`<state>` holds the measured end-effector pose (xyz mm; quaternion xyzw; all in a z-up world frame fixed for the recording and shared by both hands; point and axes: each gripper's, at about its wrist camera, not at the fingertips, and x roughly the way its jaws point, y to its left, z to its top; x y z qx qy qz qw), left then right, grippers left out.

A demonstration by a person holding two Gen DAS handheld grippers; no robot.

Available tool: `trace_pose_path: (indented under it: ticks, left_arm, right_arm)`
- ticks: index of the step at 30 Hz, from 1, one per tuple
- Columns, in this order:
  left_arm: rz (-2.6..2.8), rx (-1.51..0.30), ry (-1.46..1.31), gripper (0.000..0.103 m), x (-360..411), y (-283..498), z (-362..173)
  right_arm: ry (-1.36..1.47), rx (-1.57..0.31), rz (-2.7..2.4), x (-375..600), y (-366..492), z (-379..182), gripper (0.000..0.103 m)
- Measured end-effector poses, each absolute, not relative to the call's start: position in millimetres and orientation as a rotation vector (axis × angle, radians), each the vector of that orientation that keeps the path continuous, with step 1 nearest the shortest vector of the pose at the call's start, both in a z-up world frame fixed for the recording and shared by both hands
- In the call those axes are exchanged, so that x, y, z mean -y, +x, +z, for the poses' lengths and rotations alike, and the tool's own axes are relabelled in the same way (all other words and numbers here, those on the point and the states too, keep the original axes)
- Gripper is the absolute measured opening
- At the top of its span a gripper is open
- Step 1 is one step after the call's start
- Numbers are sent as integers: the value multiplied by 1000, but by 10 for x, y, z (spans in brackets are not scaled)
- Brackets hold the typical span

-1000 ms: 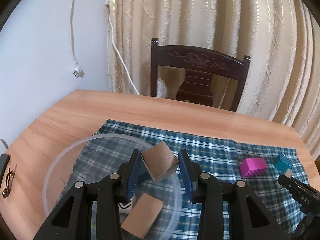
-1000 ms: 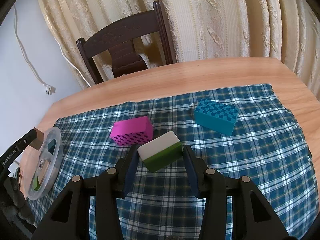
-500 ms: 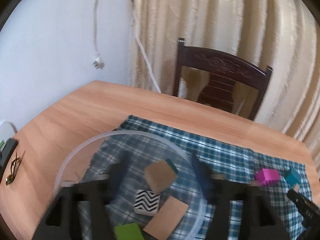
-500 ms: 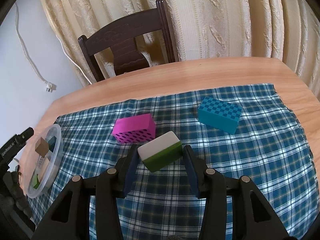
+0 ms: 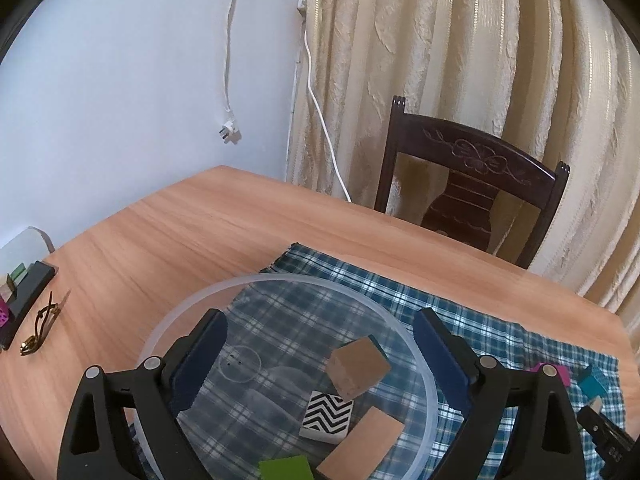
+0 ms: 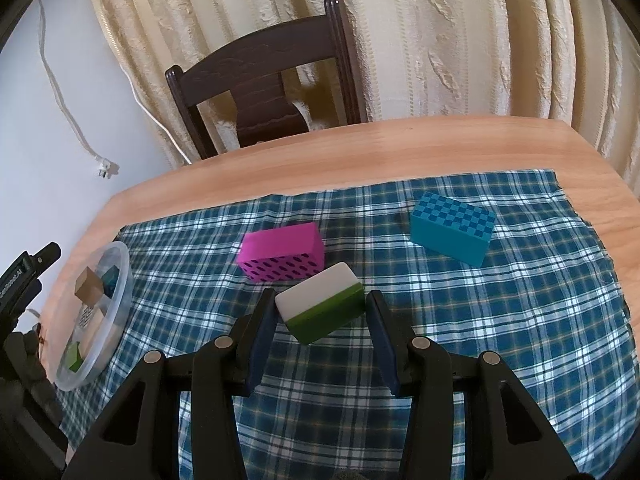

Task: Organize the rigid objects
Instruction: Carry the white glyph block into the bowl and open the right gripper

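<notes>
Over the clear bowl [image 5: 416,364], my left gripper [image 5: 320,356] just spread wide, dropping the brown block [image 5: 357,367] inside; right gripper [image 6: 320,322] clamps the white-green block [image 6: 322,307], next in.

Both grippers look like the same build. The left gripper [image 5: 320,352] has a matte black plastic frame with triangular cutouts in each arm, round silver screws at the pivots, and dark blue pads [image 5: 440,364] lining the inside of its fingers. The right gripper [image 6: 320,312] matches it: black body, same silver screw heads, same triangular cutouts, dark blue finger pads [image 6: 262,328]. From the right wrist camera, the left unit's black housing shows small white lettering, too blurry to read.
</notes>
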<state>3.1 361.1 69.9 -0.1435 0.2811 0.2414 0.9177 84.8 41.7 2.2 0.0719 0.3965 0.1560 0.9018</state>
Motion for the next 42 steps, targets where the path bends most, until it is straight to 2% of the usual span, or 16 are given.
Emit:
trace_pose_path:
  ticks: [16,29,42]
  left_arm:
    - [540,-542,-334,98,-3943,-176,724]
    - [568,-526,-361,98,-4165,-303,729]
    - [556,-505,-394,98,-4227,-404,768]
  right_arm:
    - [146,-800,483,-809,586,133,46]
    - [86,-772,642,-1456,408,338,46]
    - [-49,-802,701,-2239,504,250,46]
